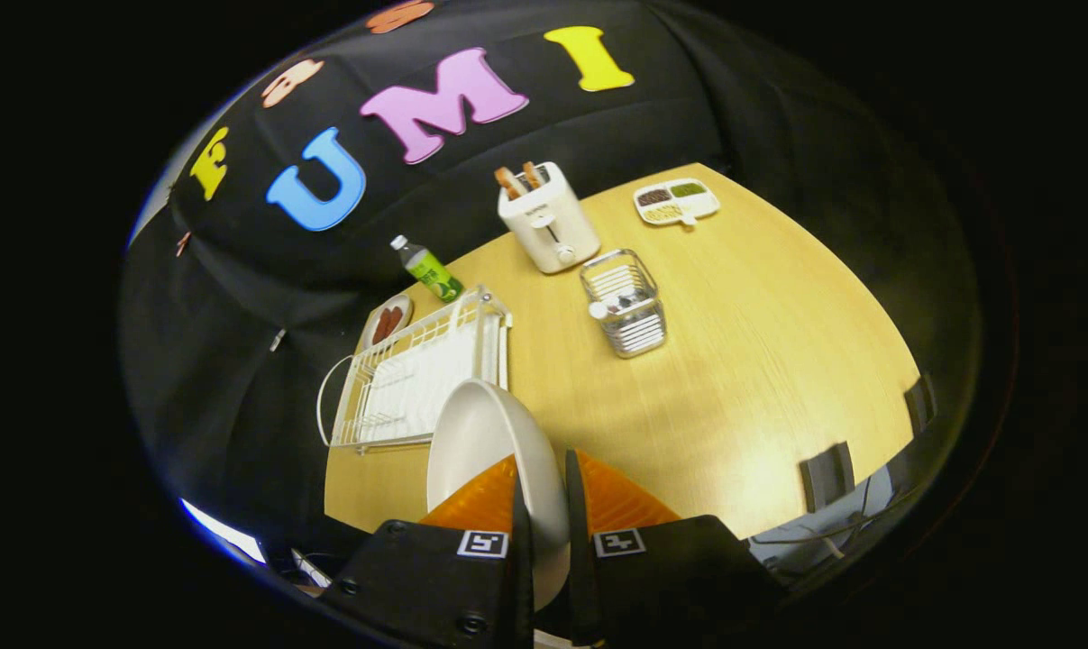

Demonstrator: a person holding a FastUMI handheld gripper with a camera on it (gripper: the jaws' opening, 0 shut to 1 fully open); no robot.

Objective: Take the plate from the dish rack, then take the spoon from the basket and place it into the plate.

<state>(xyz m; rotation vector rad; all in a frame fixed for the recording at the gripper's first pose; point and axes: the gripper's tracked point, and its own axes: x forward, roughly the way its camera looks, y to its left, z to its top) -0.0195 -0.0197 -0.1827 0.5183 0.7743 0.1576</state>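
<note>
Your gripper (544, 505) is closed down to a narrow gap on the white plate (485, 442), one finger on each face of its rim, so the plate is carried on edge, not flat. Held that way it stands nearly upright, its long axis running away from you up between the fingers, its hollow face turned toward the dish rack (417, 379). It now hangs above the wooden desk (733, 379), just this side of the rack's near corner, clear of the wires. The edge grip probably suits lifting it out of the rack's slots; you will need to tip it flat before setting it down. The wire basket (625, 302) stands farther ahead beside the toaster (548, 221), with the spoon (602, 309) at its rim.
</note>
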